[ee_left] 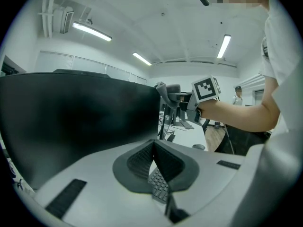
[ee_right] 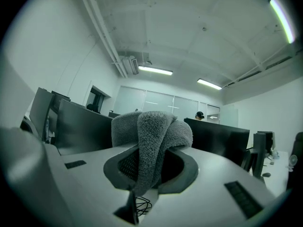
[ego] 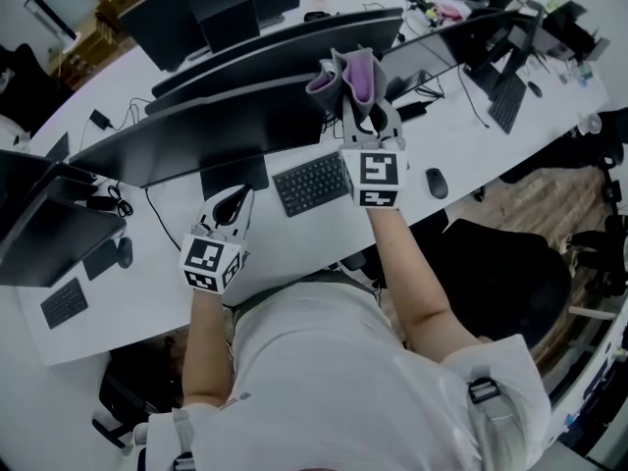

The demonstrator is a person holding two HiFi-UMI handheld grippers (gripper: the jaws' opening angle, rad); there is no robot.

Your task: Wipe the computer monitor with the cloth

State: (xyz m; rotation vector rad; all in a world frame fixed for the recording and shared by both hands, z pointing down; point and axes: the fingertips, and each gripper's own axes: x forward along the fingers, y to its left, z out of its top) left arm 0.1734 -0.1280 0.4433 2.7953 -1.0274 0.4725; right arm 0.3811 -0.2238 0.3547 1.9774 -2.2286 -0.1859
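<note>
My right gripper (ee_right: 147,171) pinches the soft, limp grey-and-pink fleece cloth (ego: 345,75) at its bunched middle, near the top edge of the wide black monitor (ego: 196,135), while my left gripper (ee_left: 154,167) sits closed and empty.

The head view looks steeply down on the curved white desk (ego: 471,150) from above its near edge. The left tongs (ee_left: 154,148) view sits low, close beside the wide black monitor (ee_left: 71,122), facing the right tongs (ee_left: 179,98), which the head view shares. The right tongs view seemingly tilts upward past a grey fluffy cloth (ee_right: 151,131).
</note>
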